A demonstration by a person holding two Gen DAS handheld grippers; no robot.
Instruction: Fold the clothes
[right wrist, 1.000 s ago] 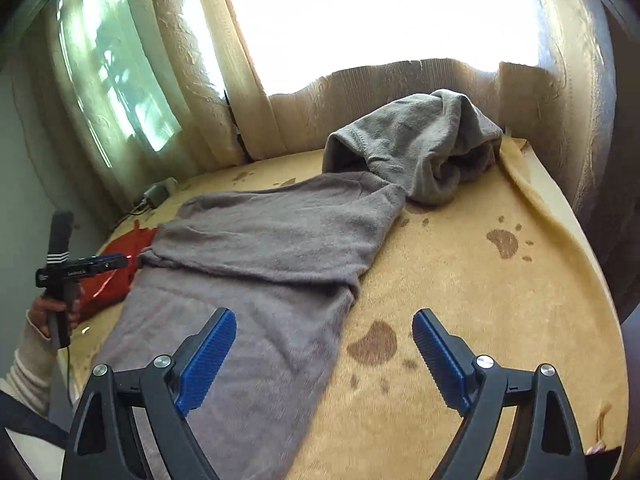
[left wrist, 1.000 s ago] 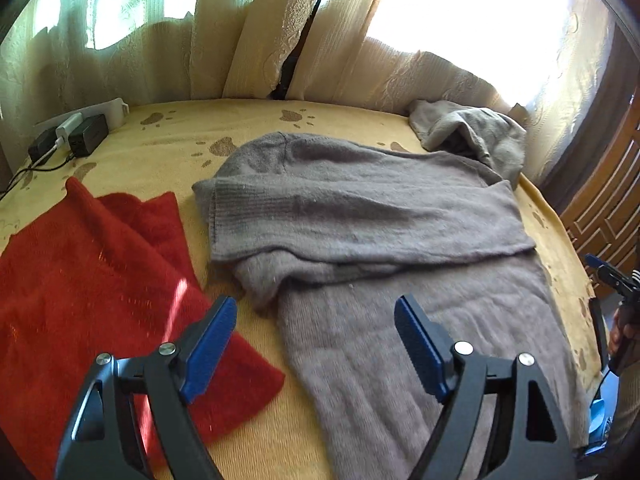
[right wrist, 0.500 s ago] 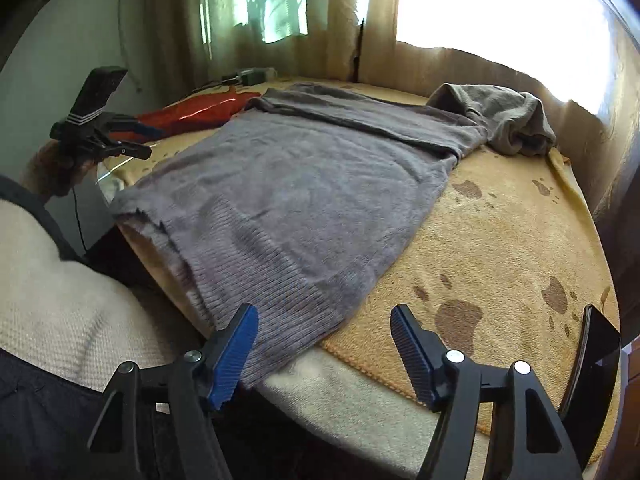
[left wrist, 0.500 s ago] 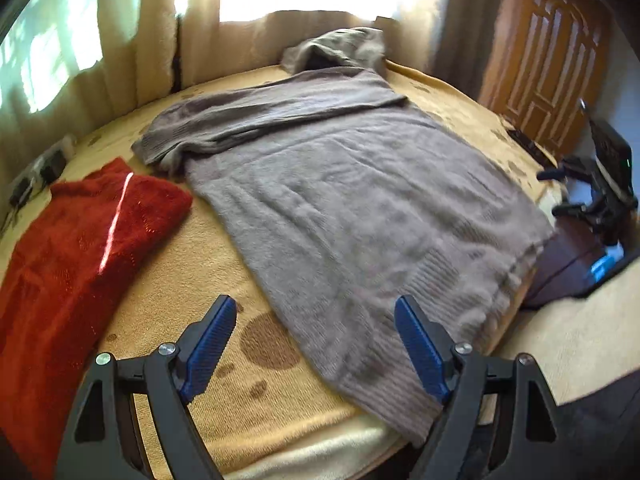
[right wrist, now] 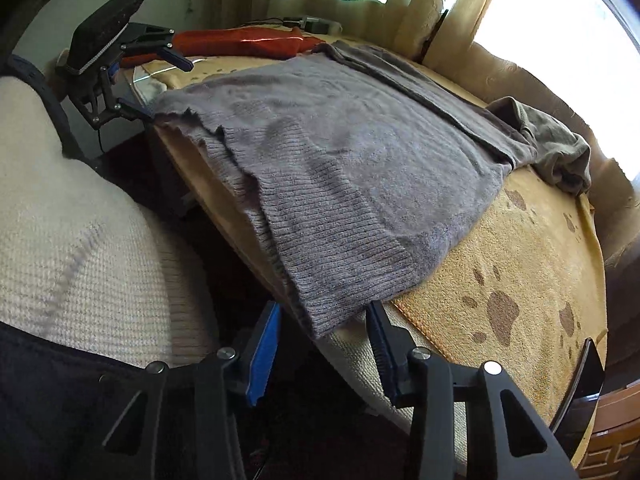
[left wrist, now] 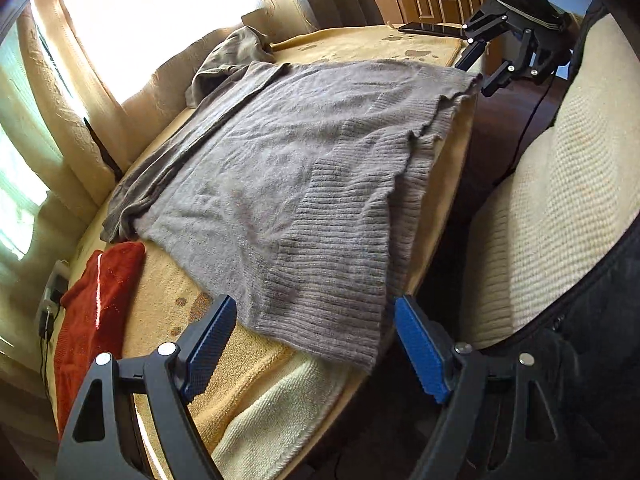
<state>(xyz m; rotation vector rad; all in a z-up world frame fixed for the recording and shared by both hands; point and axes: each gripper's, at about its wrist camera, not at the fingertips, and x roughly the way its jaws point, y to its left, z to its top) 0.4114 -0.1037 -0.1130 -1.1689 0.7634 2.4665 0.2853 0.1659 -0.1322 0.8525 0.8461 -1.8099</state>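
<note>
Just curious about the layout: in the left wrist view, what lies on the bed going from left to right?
Charger plugs → red garment → grey knitted sweater → right gripper at the sweater's far hem corner.

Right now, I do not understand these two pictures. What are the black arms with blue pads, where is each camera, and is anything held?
A person holds one tool in each hand; each carries a camera looking along its two jaws. One picture is from the left gripper, one from the right gripper. A grey sweater lies on a paw-print blanket, beside a red garment. Left jaws stand open. Right jaws have just been closing around the hem corner, not yet pinching it.
</note>
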